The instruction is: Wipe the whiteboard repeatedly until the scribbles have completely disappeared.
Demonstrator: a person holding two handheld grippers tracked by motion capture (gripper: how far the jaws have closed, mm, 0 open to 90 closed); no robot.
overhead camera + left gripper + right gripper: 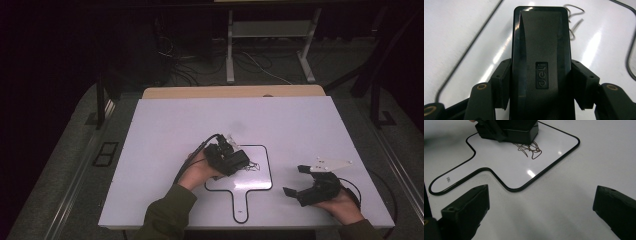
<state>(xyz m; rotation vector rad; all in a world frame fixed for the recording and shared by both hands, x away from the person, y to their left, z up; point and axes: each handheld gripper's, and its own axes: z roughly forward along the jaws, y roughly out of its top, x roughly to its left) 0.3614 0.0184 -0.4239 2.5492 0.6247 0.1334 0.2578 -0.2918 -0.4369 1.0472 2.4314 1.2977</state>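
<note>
On the small whiteboard [260,182], beside the scribble [530,149], my left gripper [540,82] clamps the black eraser [540,50] across its smooth sides. It looks light, stiff and slippery. My right gripper [541,212] gapes wide.

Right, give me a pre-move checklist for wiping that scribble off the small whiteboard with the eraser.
1. Left tongs clamped on the black eraser: ok.
2. Eraser on the small whiteboard, beside the scribble: ok.
3. Scribble uncovered ahead of the eraser: ok.
4. Right tongs open, holding nothing: ok.
5. Right tongs steadying the board: not ok, they sit off it on the table.
6. Eraser's wiping face flat on the board: cannot tell.
</note>
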